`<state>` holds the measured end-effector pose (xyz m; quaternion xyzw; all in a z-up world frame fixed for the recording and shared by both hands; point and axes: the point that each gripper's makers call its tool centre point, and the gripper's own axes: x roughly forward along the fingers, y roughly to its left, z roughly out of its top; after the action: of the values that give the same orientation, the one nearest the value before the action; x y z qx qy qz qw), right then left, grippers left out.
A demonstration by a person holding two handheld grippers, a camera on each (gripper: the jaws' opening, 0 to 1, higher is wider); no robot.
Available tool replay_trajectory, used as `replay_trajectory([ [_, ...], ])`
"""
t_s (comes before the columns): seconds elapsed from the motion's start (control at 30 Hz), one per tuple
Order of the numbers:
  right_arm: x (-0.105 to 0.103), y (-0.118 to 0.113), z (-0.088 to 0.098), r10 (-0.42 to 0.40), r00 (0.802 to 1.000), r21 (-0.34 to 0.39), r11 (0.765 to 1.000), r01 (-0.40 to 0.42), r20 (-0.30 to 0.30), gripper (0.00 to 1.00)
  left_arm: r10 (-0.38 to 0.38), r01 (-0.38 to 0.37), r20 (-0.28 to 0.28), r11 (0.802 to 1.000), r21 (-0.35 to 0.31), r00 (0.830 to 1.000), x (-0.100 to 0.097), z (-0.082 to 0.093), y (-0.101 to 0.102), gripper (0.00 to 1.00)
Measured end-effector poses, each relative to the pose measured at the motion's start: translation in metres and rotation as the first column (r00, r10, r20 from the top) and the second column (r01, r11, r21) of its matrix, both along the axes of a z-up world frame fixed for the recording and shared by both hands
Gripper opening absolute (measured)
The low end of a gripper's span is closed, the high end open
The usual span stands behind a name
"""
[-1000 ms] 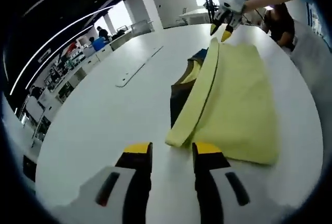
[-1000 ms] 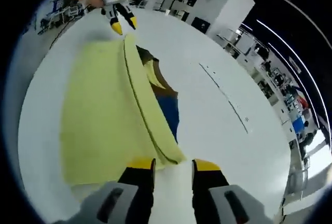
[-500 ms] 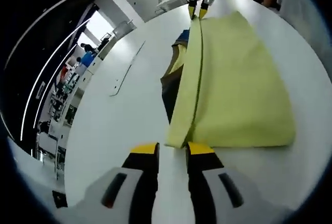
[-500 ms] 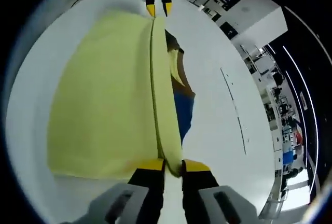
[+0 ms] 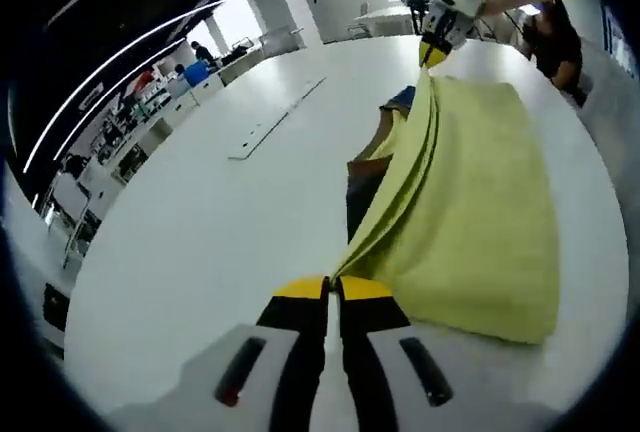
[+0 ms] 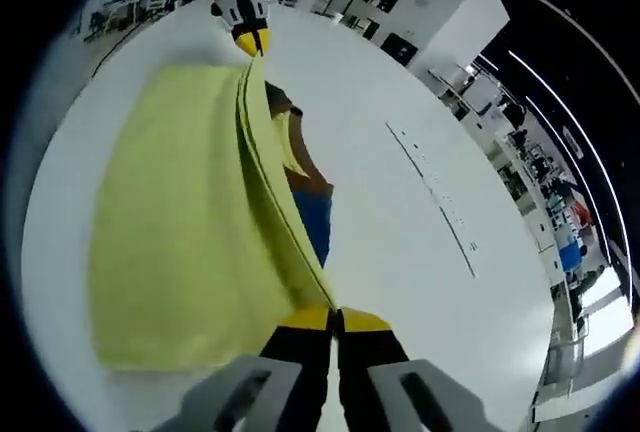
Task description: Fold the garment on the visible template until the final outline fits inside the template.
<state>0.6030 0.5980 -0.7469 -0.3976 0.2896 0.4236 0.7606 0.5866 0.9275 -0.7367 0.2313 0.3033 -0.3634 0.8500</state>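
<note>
- Garment [image 5: 480, 212]: a pale yellow fabric piece lies on the white table [image 5: 200, 222]. One long edge is raised off the surface and stretched taut between the two grippers; the rest of the panel lies flat on the table to one side of that edge.
- Template [image 5: 362, 187]: a dark patch with brown, blue and yellow areas lies on the table directly beside the raised edge, on the side away from the flat panel. Most of it is hidden under the fabric, so its full outline cannot be read.
- Left gripper [image 5: 332, 290]: jaws closed on the near corner of the raised edge, as seen in the left gripper view.
- Right gripper [image 6: 335, 318]: jaws closed on the opposite corner of the same edge, as seen in the right gripper view. In the left gripper view it shows [image 5: 437, 50] at the far end of the edge, held by a person's hand.
- Key relation: the long axis of the held edge runs straight from one gripper to the other. Each gripper sits at one end, so neither is nearer to the fold line.
- Judgement: the next move is a carry of the edge sideways, across its own axis. Both ends should travel together and stay level, or the fold line will skew.
- Risk: uneven tension may drag the flat panel off the template.
</note>
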Motion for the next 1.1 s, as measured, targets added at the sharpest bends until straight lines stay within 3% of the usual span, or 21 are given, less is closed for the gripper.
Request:
replay_trajectory([
  [0.1, 0.006, 0.000, -0.004, -0.052, 0.998, 0.038, 0.998, 0.053, -0.043, 0.00, 0.131, -0.142, -0.100, 0.984, -0.107, 0.986, 0.007, -0.005, 0.000, 0.00],
  [0.13, 0.009, 0.000, -0.006, -0.063, 0.997, 0.048, 0.997, 0.066, -0.054, 0.00, 0.192, -0.216, -0.161, 0.965, -0.149, 0.968, 0.007, -0.008, 0.001, 0.00],
  [0.23, 0.012, 0.000, -0.009, -0.111, 0.990, 0.094, 0.988, 0.119, -0.093, 0.00, 0.251, -0.296, -0.228, 0.936, -0.191, 0.941, 0.010, -0.012, 0.004, 0.00],
  [0.33, 0.014, 0.000, -0.013, -0.151, 0.978, 0.121, 0.978, 0.168, -0.143, 0.00, 0.239, -0.277, -0.219, 0.946, -0.168, 0.946, 0.009, -0.017, 0.003, 0.00],
  [0.43, 0.017, -0.002, -0.013, -0.187, 0.969, 0.148, 0.966, 0.211, -0.164, 0.00, 0.272, -0.320, -0.241, 0.927, -0.194, 0.932, 0.012, -0.017, 0.005, 0.00],
  [0.63, 0.021, -0.006, -0.014, -0.221, 0.958, 0.164, 0.954, 0.251, -0.183, 0.00, 0.278, -0.324, -0.240, 0.929, -0.180, 0.930, 0.014, -0.020, 0.005, 0.00],
  [0.7, 0.020, -0.005, -0.014, -0.208, 0.962, 0.158, 0.959, 0.236, -0.175, 0.00, 0.248, -0.281, -0.201, 0.947, -0.154, 0.948, 0.015, -0.020, 0.004, 0.01],
  [0.77, 0.019, -0.006, -0.013, -0.199, 0.967, 0.147, 0.964, 0.222, -0.159, 0.01, 0.252, -0.282, -0.195, 0.948, -0.145, 0.948, 0.015, -0.021, 0.004, 0.02],
  [0.87, 0.018, -0.007, -0.012, -0.198, 0.967, 0.143, 0.965, 0.221, -0.159, 0.15, 0.264, -0.286, -0.167, 0.950, -0.124, 0.950, 0.018, -0.019, 0.010, 0.05],
  [0.93, 0.017, -0.008, -0.010, -0.197, 0.969, 0.145, 0.965, 0.219, -0.153, 0.20, 0.253, -0.273, -0.154, 0.953, -0.130, 0.955, 0.017, -0.014, 0.011, 0.00],
  [1.03, 0.019, -0.008, -0.004, -0.163, 0.981, 0.141, 0.974, 0.178, -0.109, 0.18, 0.243, -0.265, -0.148, 0.951, -0.160, 0.959, 0.017, -0.005, 0.012, 0.00],
  [1.1, 0.020, -0.003, 0.002, -0.139, 0.985, 0.160, 0.975, 0.154, -0.097, 0.18, 0.217, -0.232, -0.109, 0.961, -0.148, 0.970, 0.020, 0.000, 0.011, 0.03],
])
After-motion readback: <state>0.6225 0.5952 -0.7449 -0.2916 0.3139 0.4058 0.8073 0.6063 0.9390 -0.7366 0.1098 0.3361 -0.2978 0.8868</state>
